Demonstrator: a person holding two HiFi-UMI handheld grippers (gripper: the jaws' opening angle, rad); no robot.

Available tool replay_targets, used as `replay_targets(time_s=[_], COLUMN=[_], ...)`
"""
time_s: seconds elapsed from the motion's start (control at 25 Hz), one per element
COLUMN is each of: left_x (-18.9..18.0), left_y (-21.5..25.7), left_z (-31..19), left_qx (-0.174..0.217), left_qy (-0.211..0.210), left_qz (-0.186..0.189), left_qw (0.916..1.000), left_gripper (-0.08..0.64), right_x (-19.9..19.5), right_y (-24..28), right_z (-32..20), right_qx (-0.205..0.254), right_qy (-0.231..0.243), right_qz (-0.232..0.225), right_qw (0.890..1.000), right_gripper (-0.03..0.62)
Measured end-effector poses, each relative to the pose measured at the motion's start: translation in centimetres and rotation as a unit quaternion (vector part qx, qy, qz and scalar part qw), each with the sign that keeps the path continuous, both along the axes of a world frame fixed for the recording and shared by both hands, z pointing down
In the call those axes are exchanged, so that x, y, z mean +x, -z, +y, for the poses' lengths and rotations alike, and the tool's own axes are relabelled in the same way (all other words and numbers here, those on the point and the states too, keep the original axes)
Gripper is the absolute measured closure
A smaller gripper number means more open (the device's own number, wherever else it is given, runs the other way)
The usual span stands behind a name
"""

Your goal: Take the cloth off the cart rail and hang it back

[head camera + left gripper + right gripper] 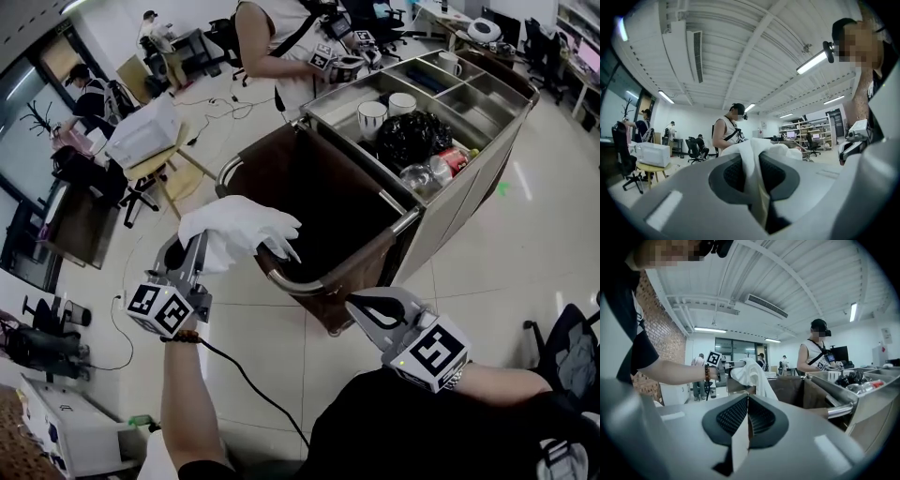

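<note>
My left gripper (pixel 199 247) is shut on a white cloth (pixel 240 232), which bunches out past its fingers toward the near left corner of the cart. In the left gripper view the cloth (pixel 754 150) is pinched between the two dark pads. A chrome rail (pixel 289 284) runs round the cart's open brown bag (pixel 309 183). The cloth's free end hangs over that corner; whether it touches the rail I cannot tell. My right gripper (pixel 357 306) is shut and empty, just outside the near rail. From the right gripper view I see the cloth (pixel 752 372) draping down beside the bag.
The steel cart's top trays hold two cups (pixel 385 110), a black bag (pixel 413 137) and bottles. Another person (pixel 272 42) with grippers stands at the cart's far side. A small table with a white box (pixel 142 134) stands to the left, a chair (pixel 574 349) at the lower right.
</note>
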State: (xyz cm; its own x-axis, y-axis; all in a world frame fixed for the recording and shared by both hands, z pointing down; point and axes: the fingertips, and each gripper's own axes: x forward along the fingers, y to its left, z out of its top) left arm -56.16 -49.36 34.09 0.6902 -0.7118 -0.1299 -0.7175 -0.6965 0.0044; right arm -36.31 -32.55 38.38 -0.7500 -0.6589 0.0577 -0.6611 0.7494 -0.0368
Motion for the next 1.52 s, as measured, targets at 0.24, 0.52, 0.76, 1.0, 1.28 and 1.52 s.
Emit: replay_targets(time_s=[0.24, 0.52, 0.76, 1.0, 1.28, 1.52], left_x=[-2.6, -1.5, -1.3, -2.3, -2.8, -0.9], left_y=[-5.6, -12.4, -16.0, -15.9, -13.8, -11.5], left_z=[-0.6, -1.4, -1.8, -0.8, 1.2, 3.8], left_qx=[-0.044, -0.085, -0.129, -0.127, -0.101, -0.071], left_qy=[-0.003, -0.001, 0.001, 0.024, 0.063, 0.087], left_qz=[-0.009, -0.162, -0.157, -0.105, -0.086, -0.054], left_qw=[0.9990, 0.9831, 0.9792, 0.9860, 0.9892, 0.9922], left_gripper=[0.505, 0.463, 0.334, 0.261, 0.264, 0.333], right_x=[-1.1, -2.0, -2.1, -1.7, -1.4, 0.6], right_y=[-0.5, -0.4, -0.4, -0.6, -0.9, -1.4], right_z=[-0.7, -0.3, 0.1, 0.2, 1.1, 2.1], right_qx=[0.030, -0.020, -0.034, -0.001, 0.021, 0.020], right_qy=[0.018, 0.017, 0.013, 0.019, 0.040, 0.057], right_qz=[0.018, 0.003, 0.000, 0.013, 0.014, 0.007], right_qw=[0.999, 1.000, 0.999, 1.000, 0.999, 0.998], right_gripper=[0.589, 0.589, 0.588, 0.588, 0.588, 0.588])
